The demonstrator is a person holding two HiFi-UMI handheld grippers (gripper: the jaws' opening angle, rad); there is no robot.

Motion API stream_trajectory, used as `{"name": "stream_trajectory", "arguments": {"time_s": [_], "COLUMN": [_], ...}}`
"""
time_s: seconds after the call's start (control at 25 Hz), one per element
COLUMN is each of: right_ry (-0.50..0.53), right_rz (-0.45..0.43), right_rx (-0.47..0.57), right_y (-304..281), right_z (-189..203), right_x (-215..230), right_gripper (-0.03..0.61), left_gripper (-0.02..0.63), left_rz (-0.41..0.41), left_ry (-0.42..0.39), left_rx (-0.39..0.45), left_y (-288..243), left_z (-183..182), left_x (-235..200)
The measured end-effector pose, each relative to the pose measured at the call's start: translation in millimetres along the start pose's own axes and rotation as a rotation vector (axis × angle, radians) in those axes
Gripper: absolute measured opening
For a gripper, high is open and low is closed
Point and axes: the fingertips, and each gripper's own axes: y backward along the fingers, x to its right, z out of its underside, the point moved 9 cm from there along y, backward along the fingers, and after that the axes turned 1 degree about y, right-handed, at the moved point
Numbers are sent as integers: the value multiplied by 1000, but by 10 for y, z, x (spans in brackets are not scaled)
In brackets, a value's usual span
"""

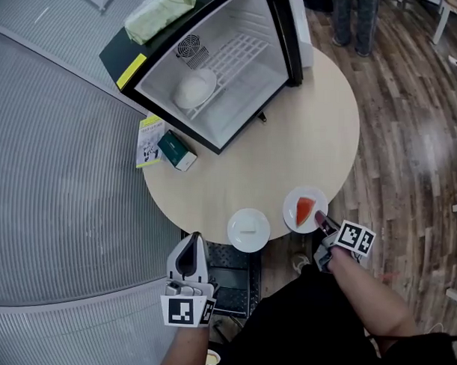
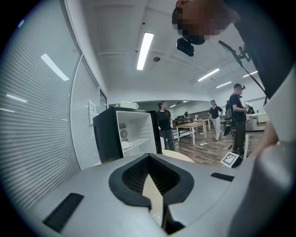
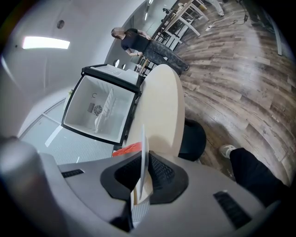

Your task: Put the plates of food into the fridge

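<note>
**Right fingers pinch the red-slice plate at the table's near edge**

The fingers of the right gripper (image 1: 322, 220) are pressed onto the rim of the plate with the red slice (image 1: 293, 215). In the right gripper view the thin white rim stands edge-on between the black pads, with the red slice (image 3: 127, 149) just past them. Gripping at the rim keeps the pads off the food and leaves the rest of the plate free to slide into the fridge. The plate sits at the near edge of the round table (image 1: 290, 135), the edge closest to the person.

The fingers of the left gripper (image 1: 194, 240) are together with nothing between them. It is held low, off the near edge of the table, out of the way.

Just left of the held plate, a second plate (image 1: 248, 229) of pale food waits on the table. Well beyond both, the fridge (image 1: 250, 104) stands with its door open toward the person. A white dish (image 1: 194, 89) already rests on its wire shelf (image 1: 237, 55), and the space beside that dish is likely where this plate goes.
</note>
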Motion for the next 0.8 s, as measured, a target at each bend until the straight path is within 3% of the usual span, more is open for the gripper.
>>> {"name": "stream_trajectory", "arguments": {"time_s": [0.4,0.8], "right_ry": [-43,10], "right_rz": [-87,-132], "right_rx": [10,15], "right_y": [-166,-336], "right_z": [-477,-1088], "right_x": [-363,-855], "right_gripper": [26,26], "left_gripper": [3,3], "left_rz": [-42,-82], "left_ry": [30,64], "left_rx": [35,85], "left_y": [-248,-596], "left_z": [-106,-319], "left_x": [-99,-229]}}
